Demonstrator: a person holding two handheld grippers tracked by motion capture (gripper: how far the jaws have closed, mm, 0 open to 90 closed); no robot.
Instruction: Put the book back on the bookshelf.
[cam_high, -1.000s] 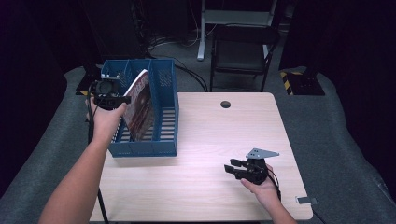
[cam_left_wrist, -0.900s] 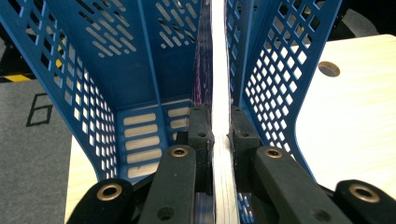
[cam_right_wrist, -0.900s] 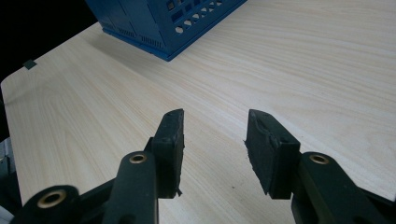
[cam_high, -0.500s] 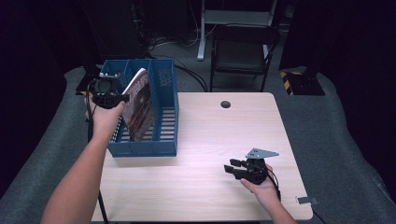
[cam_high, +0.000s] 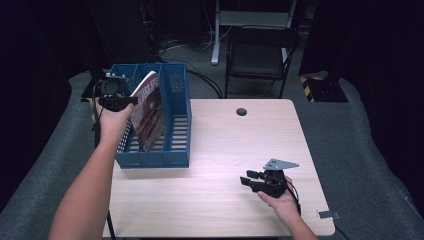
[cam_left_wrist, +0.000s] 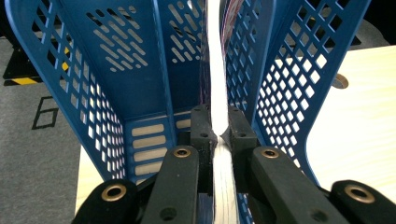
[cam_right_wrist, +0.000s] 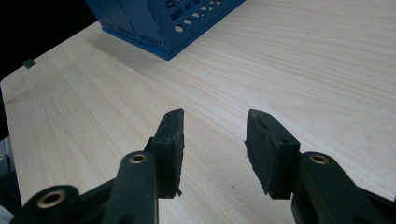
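Because the wooden table (cam_high: 215, 150) is big and flat, the blue bin (cam_high: 177, 125) sits steady at its left side. That bin has walls to keep things standing up, so the magazine (cam_high: 150, 112) leans tilted in the bin's right slot, top edge poking out. The left claw (cam_left_wrist: 218, 135) is squeezed tight on the magazine's edge to steer it. The right claw (cam_right_wrist: 215, 140) rests low near the table's front edge, half open, holding nothing.
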